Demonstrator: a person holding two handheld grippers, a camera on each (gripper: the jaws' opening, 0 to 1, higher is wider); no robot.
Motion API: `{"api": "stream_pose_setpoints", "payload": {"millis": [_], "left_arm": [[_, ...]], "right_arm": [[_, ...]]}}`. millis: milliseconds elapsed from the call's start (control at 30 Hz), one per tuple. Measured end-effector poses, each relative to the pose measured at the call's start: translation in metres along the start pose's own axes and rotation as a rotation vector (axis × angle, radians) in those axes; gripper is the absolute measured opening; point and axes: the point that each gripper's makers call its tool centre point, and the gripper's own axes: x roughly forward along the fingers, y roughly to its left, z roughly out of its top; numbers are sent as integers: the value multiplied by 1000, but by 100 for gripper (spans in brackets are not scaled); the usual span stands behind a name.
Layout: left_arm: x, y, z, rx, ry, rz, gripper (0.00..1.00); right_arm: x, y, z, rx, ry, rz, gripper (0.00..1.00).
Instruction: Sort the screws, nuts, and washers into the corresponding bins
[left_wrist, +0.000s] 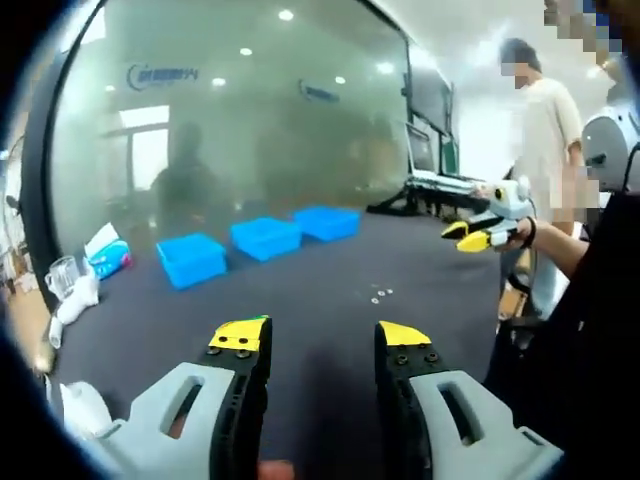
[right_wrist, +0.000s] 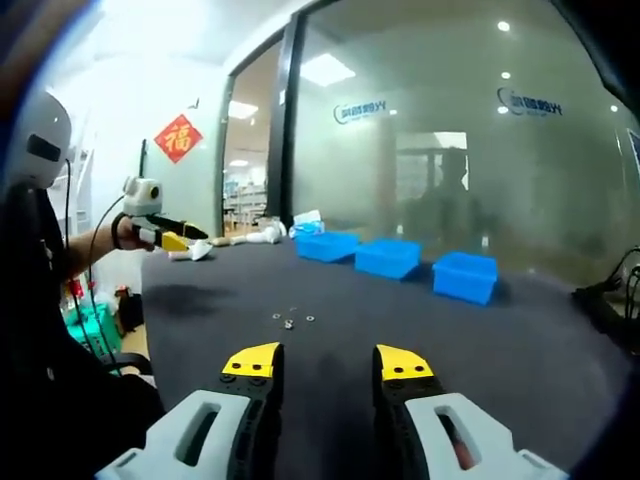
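Several small metal parts (left_wrist: 381, 294) lie in a loose cluster on the dark table (left_wrist: 330, 300). Three blue bins stand in a row behind them: one (left_wrist: 192, 258), a second (left_wrist: 266, 237), a third (left_wrist: 328, 222). My left gripper (left_wrist: 320, 340) hovers open over the near table, nothing between its yellow-tipped jaws. The right gripper (left_wrist: 472, 236) is held in the air at the right. In the right gripper view the parts (right_wrist: 292, 320) lie ahead of my open, empty right gripper (right_wrist: 328, 362), the bins (right_wrist: 390, 257) stand beyond, and the left gripper (right_wrist: 172, 238) is at the left.
A clear cup (left_wrist: 62, 275), white cloths (left_wrist: 80, 295) and a blue-and-white packet (left_wrist: 108, 255) sit at the table's left end. A glass wall (left_wrist: 260, 110) runs behind the bins. A person (left_wrist: 548, 130) stands at the right, near equipment (left_wrist: 440, 185).
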Motion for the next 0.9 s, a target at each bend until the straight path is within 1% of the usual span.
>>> {"api": "stream_pose_setpoints", "payload": {"millis": [67, 133, 333, 433, 500, 633, 733, 800, 900], "left_arm": [[2, -3, 2, 25, 23, -29, 40], [5, -6, 3, 71, 57, -57, 40], [21, -19, 10, 166, 138, -160, 40], [29, -24, 14, 196, 164, -193, 40], [35, -26, 19, 209, 166, -209, 40], [50, -36, 25, 233, 190, -272, 39], [63, -47, 23, 242, 223, -328, 39], [72, -52, 20, 271, 243, -347, 39], [84, -59, 20, 290, 263, -377, 39]], "right_arm": [[0, 1, -1, -3, 3, 4, 32], [-1, 1, -1, -4, 3, 4, 32], [-2, 2, -3, -3, 4, 6, 33], [-3, 3, -5, -10, 8, 8, 33], [-3, 3, -5, -11, 6, 8, 33], [-4, 2, -5, -5, 2, 6, 33], [-4, 2, -6, -3, 2, 6, 33], [-4, 2, -6, -4, 3, 5, 33], [-4, 2, -7, -2, 2, 6, 33]]}}
